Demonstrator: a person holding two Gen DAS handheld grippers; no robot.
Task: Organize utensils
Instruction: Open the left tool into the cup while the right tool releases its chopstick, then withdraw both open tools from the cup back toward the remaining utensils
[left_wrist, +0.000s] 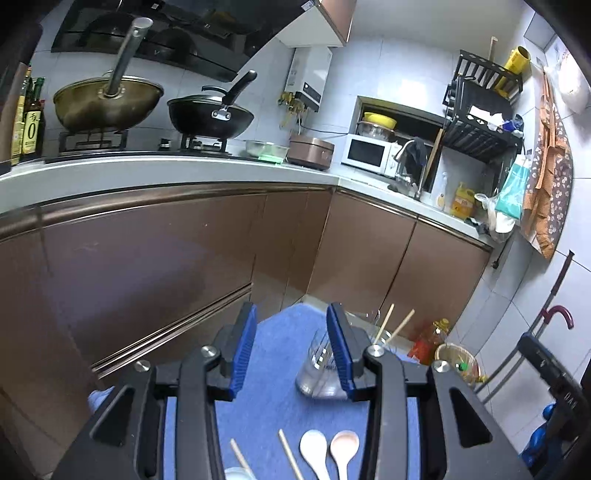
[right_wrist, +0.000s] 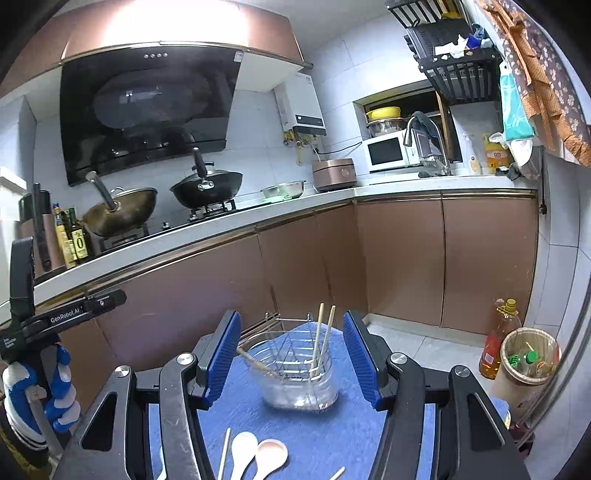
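Blue mat (right_wrist: 306, 417) covers a small table in a tight kitchen, with brown cabinets (right_wrist: 399, 258) wrapping the far side and two woks (right_wrist: 207, 186) on the stove at far left. On the mat there's a clear jar (right_wrist: 299, 373) in the middle holding three chopsticks (right_wrist: 318, 339), a wire rack (right_wrist: 273, 325) right behind it, and nearer, a white spoon (right_wrist: 242, 452), a pink spoon (right_wrist: 271, 456) and loose chopsticks (left_wrist: 290, 456) lying flat. Left gripper (left_wrist: 291, 354) and right gripper (right_wrist: 291, 354) are both part open, nothing in them, hovering short of the jar, with an oil bottle (right_wrist: 496, 339) and bin (right_wrist: 524, 362) on the floor at right.
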